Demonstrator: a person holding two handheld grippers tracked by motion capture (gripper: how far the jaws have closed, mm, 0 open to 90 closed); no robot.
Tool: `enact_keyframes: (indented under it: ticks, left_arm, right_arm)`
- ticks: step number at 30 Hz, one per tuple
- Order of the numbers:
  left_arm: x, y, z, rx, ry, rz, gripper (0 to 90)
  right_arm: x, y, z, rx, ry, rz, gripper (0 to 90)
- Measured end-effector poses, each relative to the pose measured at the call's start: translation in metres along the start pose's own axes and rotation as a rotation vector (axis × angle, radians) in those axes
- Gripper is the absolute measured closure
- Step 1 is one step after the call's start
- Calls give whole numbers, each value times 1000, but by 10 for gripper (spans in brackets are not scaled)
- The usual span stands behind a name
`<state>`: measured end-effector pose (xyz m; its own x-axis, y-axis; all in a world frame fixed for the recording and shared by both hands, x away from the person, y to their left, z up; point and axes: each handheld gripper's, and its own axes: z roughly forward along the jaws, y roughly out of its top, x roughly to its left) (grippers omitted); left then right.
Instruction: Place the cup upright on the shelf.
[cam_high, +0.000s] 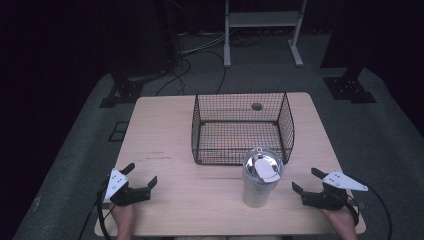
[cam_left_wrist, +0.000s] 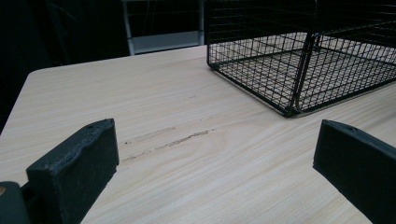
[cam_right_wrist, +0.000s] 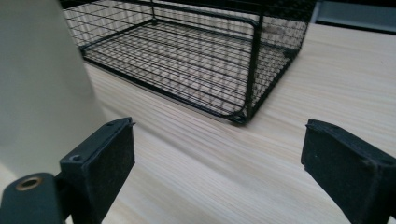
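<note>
A steel tumbler (cam_high: 260, 180) with a clear lid stands upright on the wooden table (cam_high: 165, 130), just in front of a black wire basket (cam_high: 242, 128) whose near side is open. My right gripper (cam_high: 306, 182) rests open near the front right edge, a short way right of the tumbler. In the right gripper view the tumbler's pale wall (cam_right_wrist: 42, 88) rises at the left, beside the left jaw, and the basket (cam_right_wrist: 196, 60) lies ahead. My left gripper (cam_high: 141, 175) sits open at the front left with bare table between its jaws; the basket (cam_left_wrist: 303, 60) shows at the upper right.
A round cable hole (cam_high: 257, 106) lies in the table behind the basket. Beyond the table are grey carpet, cables, black stand bases (cam_high: 350, 89) and a white frame (cam_high: 262, 30). A scuff mark (cam_left_wrist: 163, 140) runs across the wood ahead of the left gripper.
</note>
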<state>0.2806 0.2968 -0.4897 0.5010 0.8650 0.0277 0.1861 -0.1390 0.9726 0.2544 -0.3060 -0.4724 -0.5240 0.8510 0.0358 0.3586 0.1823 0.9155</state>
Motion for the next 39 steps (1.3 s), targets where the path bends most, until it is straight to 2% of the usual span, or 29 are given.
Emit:
enact_keyframes:
  ticks: [6, 8, 9, 19, 33, 35, 36, 37, 39]
  left_arm:
    - [0, 0, 0, 0, 0, 0, 0]
    - [0, 0, 0, 0, 0, -1, 0]
    - [0, 0, 0, 0, 0, 0, 0]
    - [-1, 0, 0, 1, 3, 4, 0]
    - [0, 0, 0, 1, 2, 1, 0]
    - [0, 0, 0, 2, 2, 1, 0]
    - [0, 0, 0, 1, 2, 2, 0]
    - [0, 0, 0, 2, 2, 4, 0]
    - [-1, 0, 0, 2, 2, 5, 0]
  right_arm:
    - [13, 7, -2, -6, 58, -42, 92]
    - [15, 8, -3, -9, 64, -46, 92]
    - [17, 10, -3, -11, 75, -64, 92]
    - [24, 15, -9, -12, 109, -99, 92]
    - [40, 21, -16, -5, 192, -137, 91]
    - [45, 22, -14, -3, 231, -146, 92]
    - [45, 22, -14, -3, 231, -146, 92]
    - [48, 23, -13, -1, 263, -155, 92]
    - [51, 23, -10, 4, 276, -165, 92]
